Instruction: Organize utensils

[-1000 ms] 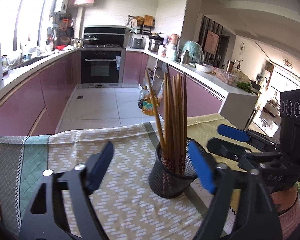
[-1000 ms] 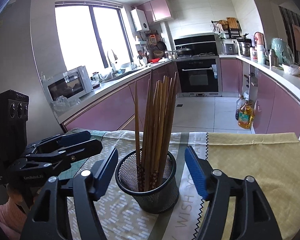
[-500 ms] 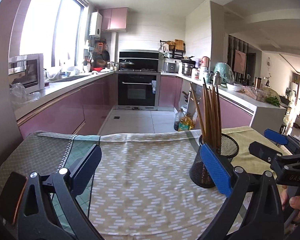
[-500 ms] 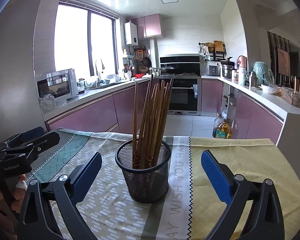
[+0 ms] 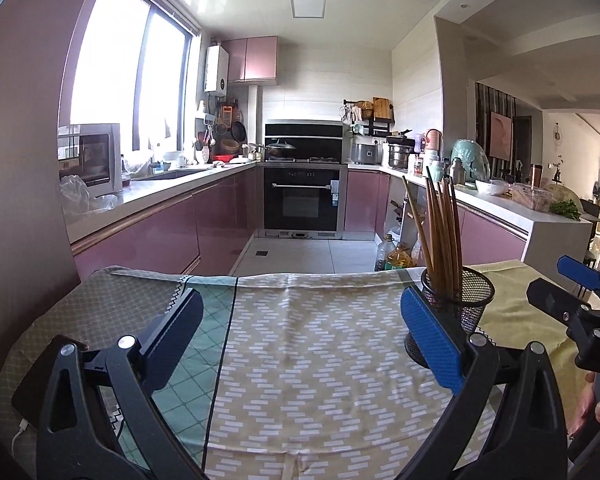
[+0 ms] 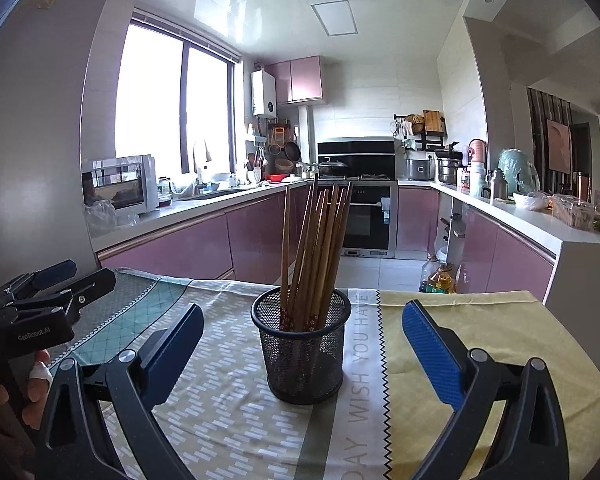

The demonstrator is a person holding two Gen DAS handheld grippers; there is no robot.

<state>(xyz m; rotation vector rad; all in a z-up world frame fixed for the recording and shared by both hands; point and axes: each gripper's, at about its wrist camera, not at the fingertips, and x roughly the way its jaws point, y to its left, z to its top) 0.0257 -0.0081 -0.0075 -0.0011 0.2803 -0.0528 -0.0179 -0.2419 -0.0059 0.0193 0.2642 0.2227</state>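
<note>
A black mesh cup [image 6: 302, 344] stands upright on the tablecloth and holds several brown wooden chopsticks [image 6: 316, 248]. My right gripper [image 6: 302, 344] is open and empty, its blue pads on either side of the cup but nearer to me and not touching it. In the left wrist view the cup [image 5: 458, 308] with its chopsticks [image 5: 440, 232] stands partly behind the right pad. My left gripper [image 5: 300, 344] is open and empty over bare cloth, left of the cup. Each gripper shows at the edge of the other's view, as the right gripper [image 5: 580, 292] and the left gripper [image 6: 56, 284].
The table carries a patterned cloth [image 6: 228, 412] in green, beige and yellow, with its far edge [image 5: 300, 276] facing the kitchen. A dark phone [image 5: 40, 384] lies at the front left. Oil bottles [image 6: 440, 278] stand on the floor beyond.
Both grippers have drawn back and risen from the cup. The left one has swung left, so the cup has shifted to the right side of its view. Both stay open.
</note>
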